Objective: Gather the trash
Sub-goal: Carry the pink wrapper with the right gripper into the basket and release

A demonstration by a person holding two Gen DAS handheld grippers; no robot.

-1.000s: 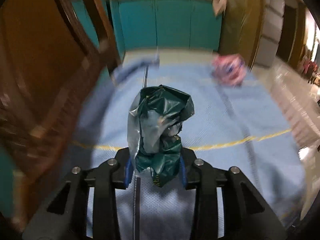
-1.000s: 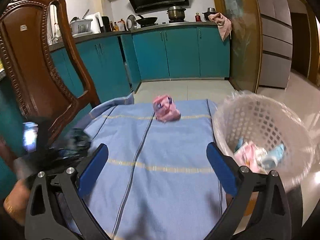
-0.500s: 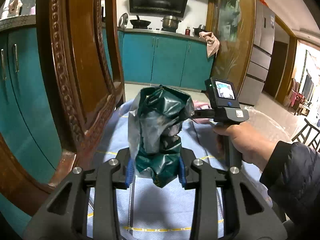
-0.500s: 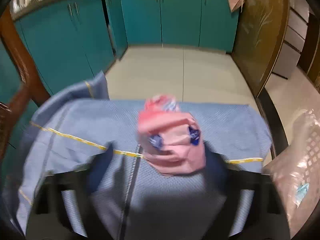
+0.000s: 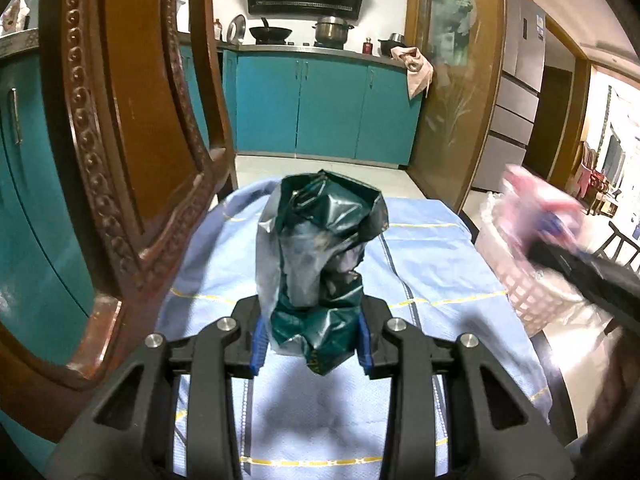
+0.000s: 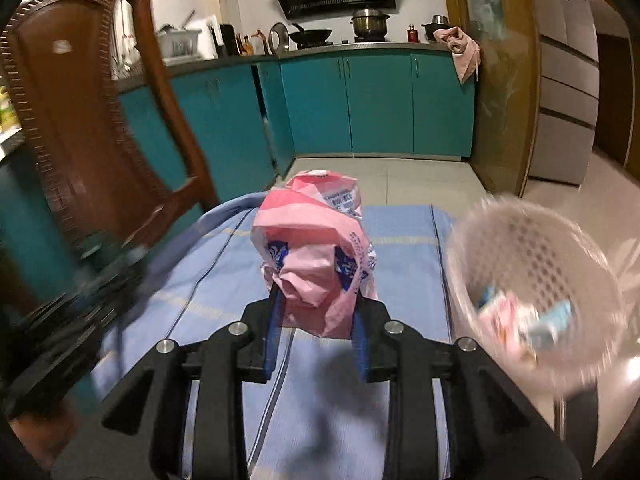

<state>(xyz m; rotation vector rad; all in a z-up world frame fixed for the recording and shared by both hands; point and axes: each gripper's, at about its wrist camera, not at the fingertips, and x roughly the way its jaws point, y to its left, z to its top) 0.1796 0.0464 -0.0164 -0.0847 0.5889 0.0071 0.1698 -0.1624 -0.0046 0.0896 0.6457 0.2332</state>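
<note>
Both wrist views sit low and close over the blue tablecloth, facing the teal cabinets; both include the white basket at right.

Dark green wrapper, pink-and-blue printed wrapper — pale blue cloth with yellow stripes.

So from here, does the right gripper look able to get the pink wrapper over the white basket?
Probably yes. The right gripper is shut on the pink wrapper, and the white basket sits just to its right past the table edge, mouth open, with nothing between them.
</note>
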